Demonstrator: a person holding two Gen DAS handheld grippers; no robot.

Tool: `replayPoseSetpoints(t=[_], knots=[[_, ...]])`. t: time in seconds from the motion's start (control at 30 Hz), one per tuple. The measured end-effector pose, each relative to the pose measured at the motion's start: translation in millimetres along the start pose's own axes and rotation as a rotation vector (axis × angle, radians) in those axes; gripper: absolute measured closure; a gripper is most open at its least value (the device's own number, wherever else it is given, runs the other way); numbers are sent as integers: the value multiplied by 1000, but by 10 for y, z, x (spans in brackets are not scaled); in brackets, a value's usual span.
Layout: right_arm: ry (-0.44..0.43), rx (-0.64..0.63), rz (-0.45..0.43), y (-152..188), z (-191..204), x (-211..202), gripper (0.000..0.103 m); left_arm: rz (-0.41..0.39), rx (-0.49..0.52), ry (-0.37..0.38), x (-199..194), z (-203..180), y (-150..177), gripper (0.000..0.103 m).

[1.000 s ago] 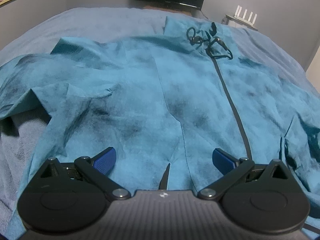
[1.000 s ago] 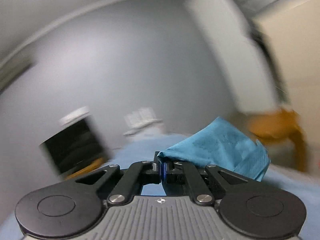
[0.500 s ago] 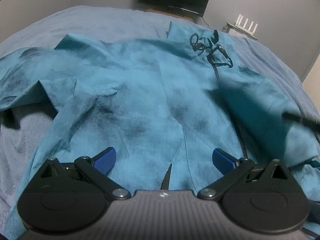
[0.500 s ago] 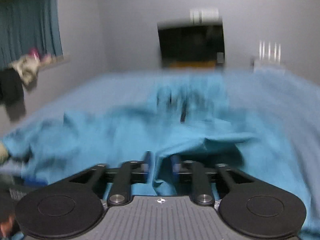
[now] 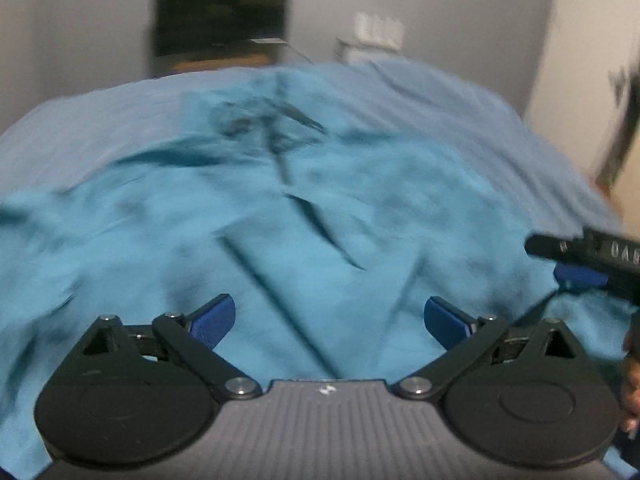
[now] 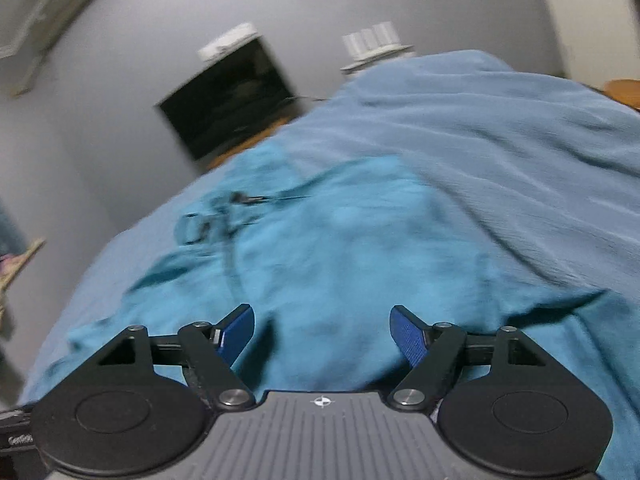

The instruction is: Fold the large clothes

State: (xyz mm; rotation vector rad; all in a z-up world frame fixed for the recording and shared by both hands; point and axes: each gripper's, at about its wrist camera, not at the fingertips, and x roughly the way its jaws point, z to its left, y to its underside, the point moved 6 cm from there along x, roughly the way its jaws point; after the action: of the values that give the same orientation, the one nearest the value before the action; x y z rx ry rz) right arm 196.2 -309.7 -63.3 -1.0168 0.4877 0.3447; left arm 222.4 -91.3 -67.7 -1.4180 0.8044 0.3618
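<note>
A large teal garment with dark blotches, a black drawstring and a black zip lies spread on the bed; it also shows in the right wrist view. My left gripper is open and empty just above the garment's near part. My right gripper is open and empty over the garment's right side, which lies folded inward. The right gripper also shows at the right edge of the left wrist view. Both views are blurred.
The grey-blue bed cover extends to the right and far side. A dark TV on a wooden stand and a white router stand by the far wall. A wooden object is at the right.
My right gripper carried the garment's right side across, laid it down and opened. My left gripper stayed open and its view tilted up and shifted.
</note>
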Motion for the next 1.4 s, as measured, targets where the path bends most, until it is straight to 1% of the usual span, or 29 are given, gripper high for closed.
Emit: replayPoseSetpoints(t=[0.03,0.1,0.13,0.17,0.2,0.23,0.27,0.3,0.37,0.43,0.5,0.53,0.6,0.7,0.77,0.8,0.87,0.93,0.97,1.0,1.03,1.07,1.1,1.13,1.17,1.23,1.3,1.33,1.4], knots=[[23,14,-1,3,-55,25,26,24,45,-4,120,-147,-10,6],[35,40,8,40,-154,100,26,73,135,-12,343,-406,-8,15],[35,43,14,53,-179,107,26,87,188,-37,441,-500,-1,23],[35,40,12,57,-194,87,26,95,247,-77,535,-590,3,37],[32,35,6,77,-208,120,26,105,308,-122,625,-649,8,46],[30,30,1,78,-204,83,26,116,341,-155,692,-660,26,74],[28,24,-3,75,-198,157,26,126,354,-181,739,-631,24,97],[24,22,-6,74,-199,171,26,121,335,-186,738,-558,19,98],[14,29,-5,72,-217,132,26,52,237,-189,593,-326,-75,98],[4,42,2,54,-211,132,26,-27,107,-228,349,11,-162,98],[6,45,9,54,-214,137,26,-64,-58,-280,74,431,-138,98],[8,44,13,55,-210,134,26,-61,-130,-292,-22,621,-86,98],[1,43,24,59,-203,170,26,-20,-239,-305,-145,947,107,98],[-11,31,40,77,-151,232,26,40,-317,-318,-168,1252,387,95],[-17,7,48,101,-100,248,26,51,-438,-267,-172,1404,541,87],[-20,-6,50,110,-75,235,26,52,-493,-235,-134,1473,561,83],[-22,-27,46,124,-39,215,26,50,-520,-209,-62,1538,579,55],[-20,-33,42,124,-18,199,25,56,-520,-219,35,1573,568,49],[-19,-32,42,128,-24,192,25,65,-522,-204,84,1583,564,50],[-17,-32,43,127,-34,186,25,61,-514,-183,118,1584,540,59],[-14,-32,44,131,-35,186,25,49,-497,-190,114,1566,516,86],[-12,-34,43,134,-27,181,25,39,-460,-209,112,1528,477,90],[-12,-40,42,139,-24,176,25,29,-393,-238,95,1490,431,90],[-12,-51,39,145,-11,176,25,38,-351,-266,103,1455,435,90],[-5,-68,38,158,6,189,23,64,-338,-281,146,1459,457,90],[35,-106,53,190,7,253,21,97,-372,-271,203,1506,511,90],[107,-133,107,246,-40,391,21,67,-398,-249,118,1529,520,89],[143,-140,139,281,-75,465,23,52,-406,-238,70,1536,508,87],[170,-118,175,320,-154,530,24,12,-415,-235,-71,1547,487,76]])
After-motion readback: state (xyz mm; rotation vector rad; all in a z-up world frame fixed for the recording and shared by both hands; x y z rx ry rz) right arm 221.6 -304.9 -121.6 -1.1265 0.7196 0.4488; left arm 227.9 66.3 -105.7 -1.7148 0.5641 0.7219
